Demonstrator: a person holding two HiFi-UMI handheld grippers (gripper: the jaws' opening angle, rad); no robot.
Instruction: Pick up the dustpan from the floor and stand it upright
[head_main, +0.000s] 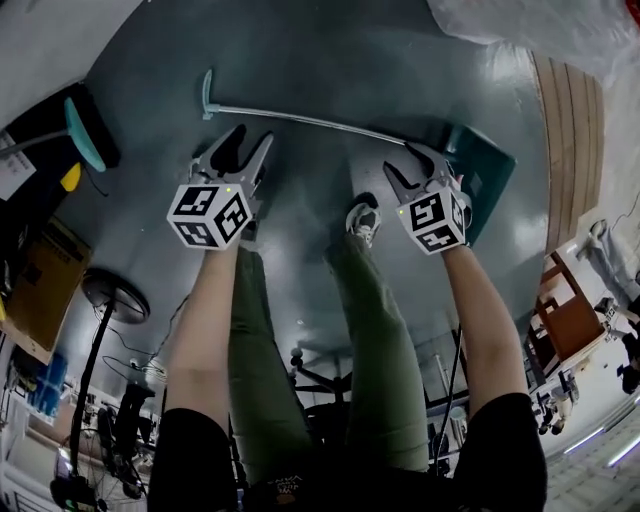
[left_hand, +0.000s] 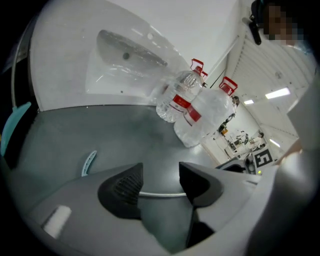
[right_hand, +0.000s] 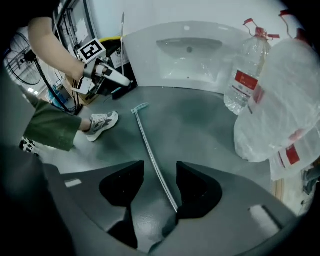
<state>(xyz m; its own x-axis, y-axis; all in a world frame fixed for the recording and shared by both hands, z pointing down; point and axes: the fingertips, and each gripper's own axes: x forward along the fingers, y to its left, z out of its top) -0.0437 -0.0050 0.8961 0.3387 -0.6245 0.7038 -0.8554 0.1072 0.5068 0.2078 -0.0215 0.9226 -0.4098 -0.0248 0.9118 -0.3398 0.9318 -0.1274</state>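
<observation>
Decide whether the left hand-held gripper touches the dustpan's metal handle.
Cannot tell. In the left gripper view the handle crosses behind the open left hand-held gripper; neither contact nor gap shows plainly.

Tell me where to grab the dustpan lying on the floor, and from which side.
Take the dustpan by its thin metal handle, from above, jaws straddling it crosswise. The rod lies flat on the floor and is slim enough for the jaws; the pan looks too broad.

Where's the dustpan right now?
Head view: the dustpan lies flat on the floor, pan beside the right gripper, its handle stretching left past the left gripper.
</observation>
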